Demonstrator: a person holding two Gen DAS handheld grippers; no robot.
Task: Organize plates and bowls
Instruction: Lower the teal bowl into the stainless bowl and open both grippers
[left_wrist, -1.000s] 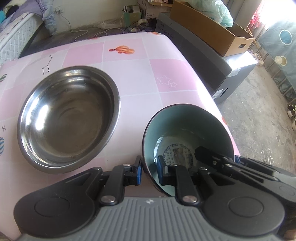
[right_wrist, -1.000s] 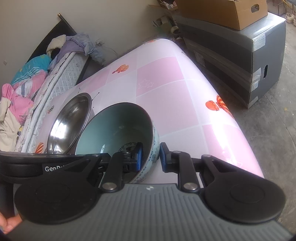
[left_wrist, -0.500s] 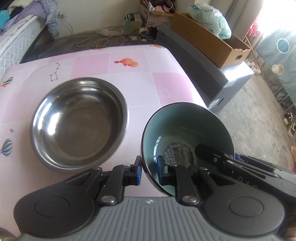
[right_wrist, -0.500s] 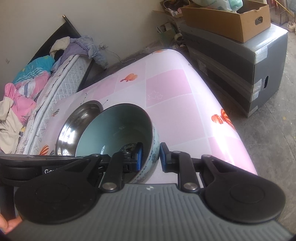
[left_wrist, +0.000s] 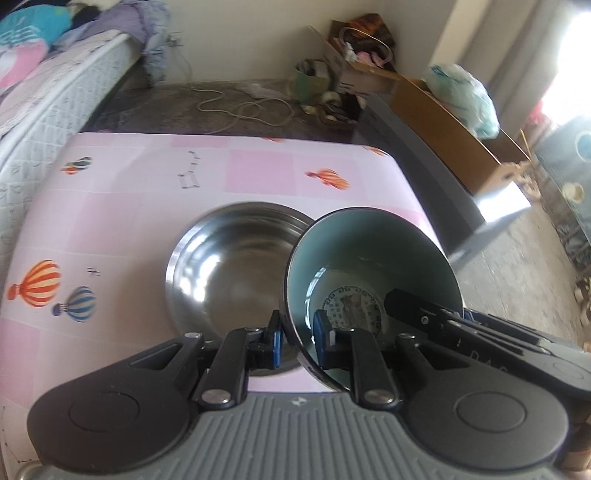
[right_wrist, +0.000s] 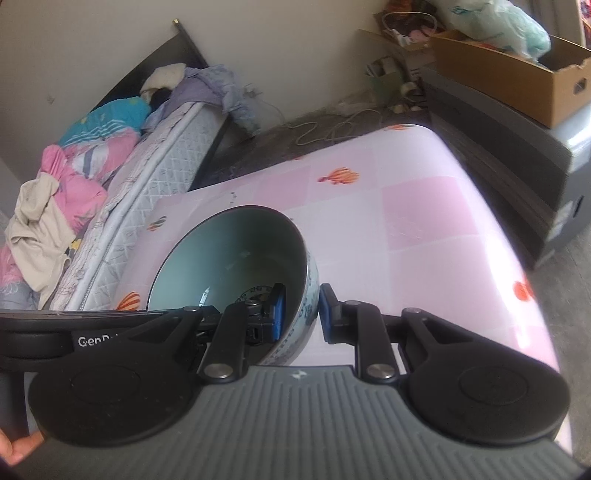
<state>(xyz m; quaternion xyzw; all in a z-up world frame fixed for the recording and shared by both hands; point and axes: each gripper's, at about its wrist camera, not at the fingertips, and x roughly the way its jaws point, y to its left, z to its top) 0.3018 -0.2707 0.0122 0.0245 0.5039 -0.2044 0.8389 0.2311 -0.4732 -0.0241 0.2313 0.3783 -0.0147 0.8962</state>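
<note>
Two grippers, ours, pinch opposite sides of one teal-lined bowl (left_wrist: 373, 273): the left gripper (left_wrist: 297, 343) clenches its near-left rim, the right gripper (right_wrist: 299, 314) clenches the patterned wall on the other side. We hold it tilted above the pink bench (right_wrist: 424, 229). Its underside is hidden, and our tools cut off its lower edge. In the left view, the bowl covers the right rim of the steel bowl (left_wrist: 229, 269) just behind; in the right view, that one cannot be made out. Farther off, the bed (right_wrist: 122, 177) and cardboard box (right_wrist: 517, 81) are blurred.
</note>
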